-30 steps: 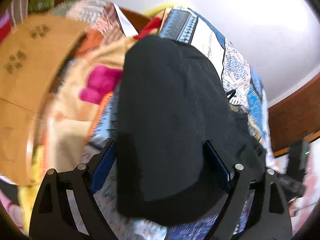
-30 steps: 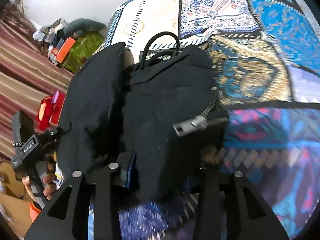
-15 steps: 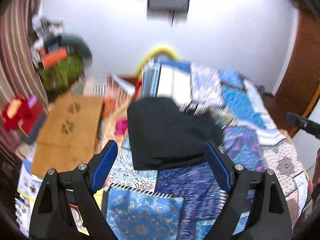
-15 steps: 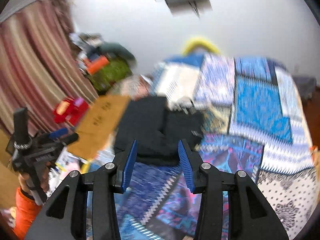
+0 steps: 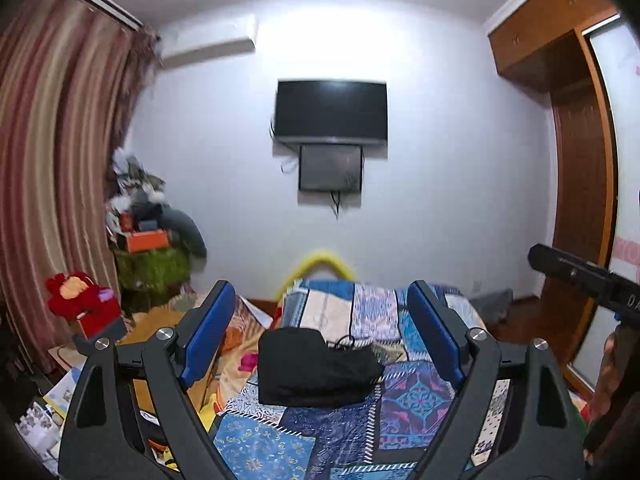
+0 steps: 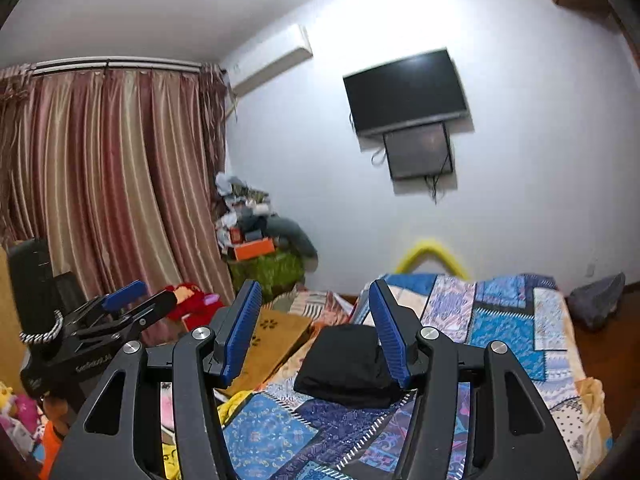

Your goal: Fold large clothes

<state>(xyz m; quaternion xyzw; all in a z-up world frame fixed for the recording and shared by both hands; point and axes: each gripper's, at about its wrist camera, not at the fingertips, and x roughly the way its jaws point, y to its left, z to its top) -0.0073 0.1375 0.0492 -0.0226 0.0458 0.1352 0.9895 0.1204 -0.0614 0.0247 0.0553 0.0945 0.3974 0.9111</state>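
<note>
A black garment (image 5: 316,364) lies folded in a compact bundle on the patchwork bedspread (image 5: 416,396), with a thin black cord at its far edge. It also shows in the right wrist view (image 6: 344,364). My left gripper (image 5: 322,308) is open and empty, held well back from and above the bundle. My right gripper (image 6: 314,312) is open and empty, also raised and back from it. The left gripper shows at the left of the right wrist view (image 6: 132,300).
The bedspread (image 6: 500,328) covers the bed. A brown board (image 6: 272,340) and loose clothes lie left of the bed. A cluttered green table (image 5: 152,264), a red toy (image 5: 80,296) and curtains (image 6: 100,180) stand at left. A TV (image 5: 331,112) hangs ahead; a wardrobe (image 5: 576,184) is right.
Both grippers let go of the black garment and pulled back and up from the bed. The folded bundle now lies far ahead, and the room wall has come into view.
</note>
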